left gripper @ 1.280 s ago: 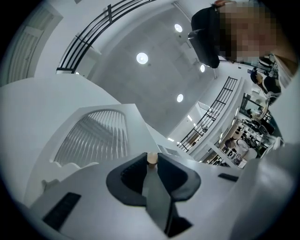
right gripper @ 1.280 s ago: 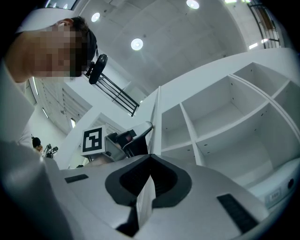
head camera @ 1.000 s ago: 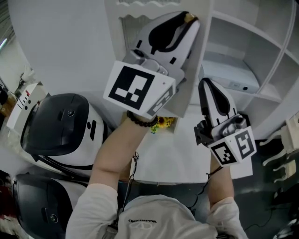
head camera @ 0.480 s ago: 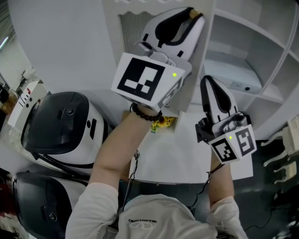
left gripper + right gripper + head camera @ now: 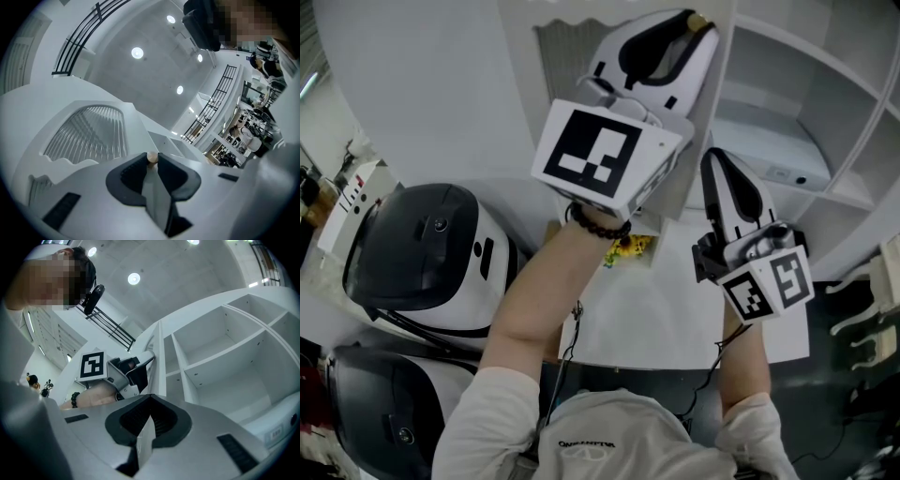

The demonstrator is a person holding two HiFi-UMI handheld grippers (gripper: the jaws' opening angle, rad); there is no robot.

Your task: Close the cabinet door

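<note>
Standing partly open, the cabinet door [image 5: 89,135], white with a ribbed panel, has its free edge well off the cabinet [image 5: 220,357], whose bare shelves show to the right of that edge in the right gripper view. At the free edge sits a small tan door knob [image 5: 152,157]. The left gripper [image 5: 684,30] has its jaws closed on that knob, one jaw tip on each side of it and nothing else between them. The right gripper [image 5: 150,399] hangs lower and just right of the door edge, in front of the open shelves, with its jaws together and nothing held. Two white-and-black machines [image 5: 422,248] stand at the left of the head view, well apart from the door, and a white tabletop [image 5: 666,319] lies below both arms. Assessment: the closing swing is in hand and not yet finished. The next move calls for carrying the knob along the door's arc toward the shelves, with the grip held firm so the small knob does not slip out. The right gripper should first be clear of the opening.
</note>
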